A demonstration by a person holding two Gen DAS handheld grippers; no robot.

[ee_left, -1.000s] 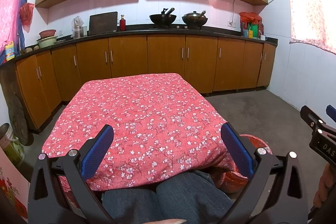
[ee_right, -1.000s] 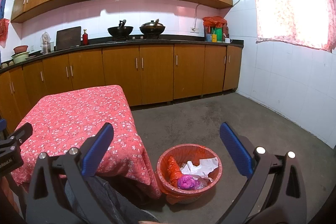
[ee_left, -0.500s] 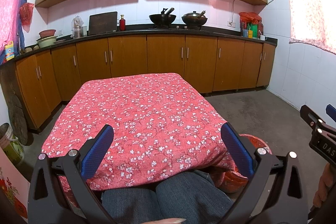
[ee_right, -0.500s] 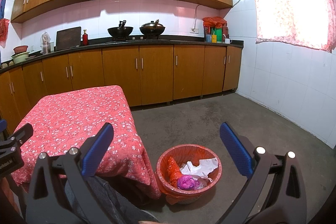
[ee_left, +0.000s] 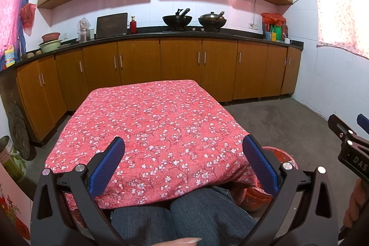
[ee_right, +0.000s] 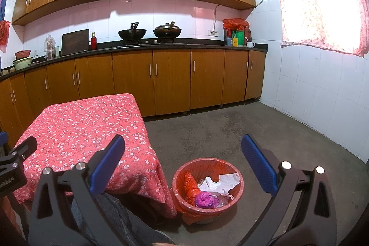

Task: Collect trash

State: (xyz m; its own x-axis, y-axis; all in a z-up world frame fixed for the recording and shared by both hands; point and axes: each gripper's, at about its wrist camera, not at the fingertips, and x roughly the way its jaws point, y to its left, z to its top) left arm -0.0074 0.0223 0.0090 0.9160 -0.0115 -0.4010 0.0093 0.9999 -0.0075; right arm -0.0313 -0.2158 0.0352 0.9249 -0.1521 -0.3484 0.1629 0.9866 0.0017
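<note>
- The left gripper [ee_left: 184, 164] hangs over the near edge of the table, its blue-padded fingers [ee_left: 107, 164] spread wide with nothing between them.
- The right gripper [ee_right: 183, 164] is likewise spread wide and empty, held above the floor just beside the table; its blue fingers [ee_right: 258, 164] frame the bin from above.
- The trash bin [ee_right: 207, 188] is a round red-orange bucket lined with a red plastic bag whose edge folds over the rim. It stands on the grey concrete floor [ee_right: 230, 130], just beside the table's near right corner.
- Inside the bin lie crumpled white paper [ee_right: 221, 183], a bunched magenta plastic bag [ee_right: 204, 198], a rolled orange-red wrapper [ee_right: 191, 186] against the left wall, and some clear film at the bottom.
- From the left wrist view only a sliver of the bin's rim [ee_left: 280, 153] shows past the hanging cloth.
- The table [ee_left: 150, 126] is covered by a red cloth with small white blossoms, draping over its edges.
- The person's knees in blue jeans [ee_left: 184, 218] sit under the near edge of the cloth.
- Behind runs a dark counter [ee_left: 184, 35] over wooden cabinets, carrying two woks [ee_left: 177, 19].
</note>
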